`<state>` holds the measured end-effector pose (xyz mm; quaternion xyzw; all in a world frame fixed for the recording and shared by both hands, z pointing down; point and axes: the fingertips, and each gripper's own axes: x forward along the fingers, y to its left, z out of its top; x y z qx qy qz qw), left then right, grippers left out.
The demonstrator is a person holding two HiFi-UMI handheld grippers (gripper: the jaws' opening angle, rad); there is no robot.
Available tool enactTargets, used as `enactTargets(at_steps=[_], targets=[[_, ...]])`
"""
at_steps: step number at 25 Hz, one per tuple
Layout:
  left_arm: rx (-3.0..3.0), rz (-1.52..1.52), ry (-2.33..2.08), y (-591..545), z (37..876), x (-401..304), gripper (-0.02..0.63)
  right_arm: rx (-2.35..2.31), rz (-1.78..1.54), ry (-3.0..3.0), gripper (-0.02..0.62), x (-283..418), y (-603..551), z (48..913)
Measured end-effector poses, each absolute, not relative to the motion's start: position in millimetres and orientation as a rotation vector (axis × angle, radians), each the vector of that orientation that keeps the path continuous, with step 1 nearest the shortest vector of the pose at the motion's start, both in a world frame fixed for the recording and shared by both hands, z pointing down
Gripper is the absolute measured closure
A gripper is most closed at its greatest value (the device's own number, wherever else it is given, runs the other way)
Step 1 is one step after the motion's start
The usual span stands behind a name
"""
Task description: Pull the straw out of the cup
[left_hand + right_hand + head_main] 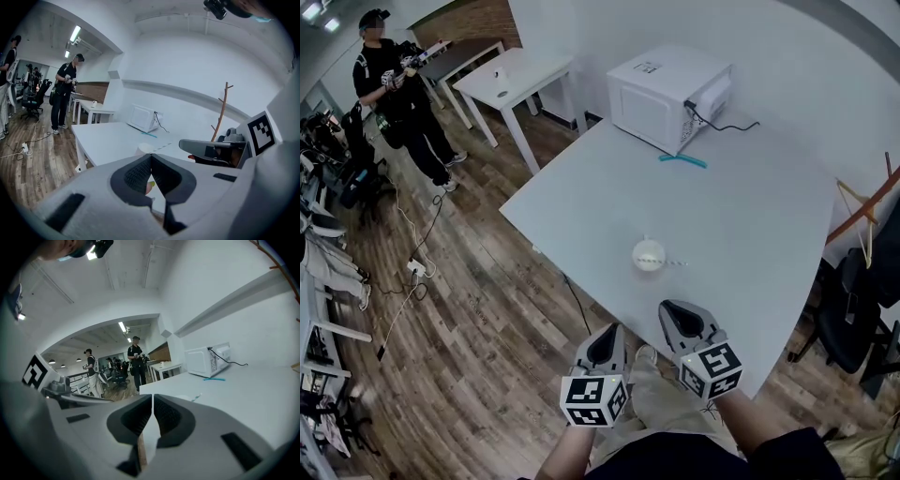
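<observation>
On the white worktop (722,187) ahead of you, the cup (648,255) holds a straw (674,262) that is probably light and flimsy, so pinch it gently near the rim; your left claw (612,328) and right claw (673,307) are both closed and empty.

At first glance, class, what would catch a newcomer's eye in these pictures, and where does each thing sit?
The white cup with its straw stands alone near the near edge of the big white table. Just short of it hover the left gripper and right gripper, jaws together and empty. A white microwave sits at the table's far end, and a person in black stands off to the far left.
</observation>
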<state>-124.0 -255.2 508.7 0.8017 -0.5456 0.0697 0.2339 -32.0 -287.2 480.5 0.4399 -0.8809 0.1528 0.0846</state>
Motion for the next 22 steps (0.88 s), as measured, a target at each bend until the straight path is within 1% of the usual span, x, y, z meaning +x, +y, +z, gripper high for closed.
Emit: enactTargets(at_steps=[18,20,22], targets=[[2.174,0.258,-1.442,-324,542,-122,0.591,1.320,0.637,-2.470,0.558,-18,-360,550],[2.173,0.259,-1.433,-330,544,-120,0.591,1.325,0.662,-2.449,0.549,-15,-366,557],[2.173,0.261,-1.425,-336,546,-118,0.591,1.327,0.685,-2.428,0.517,-13,-372,565]])
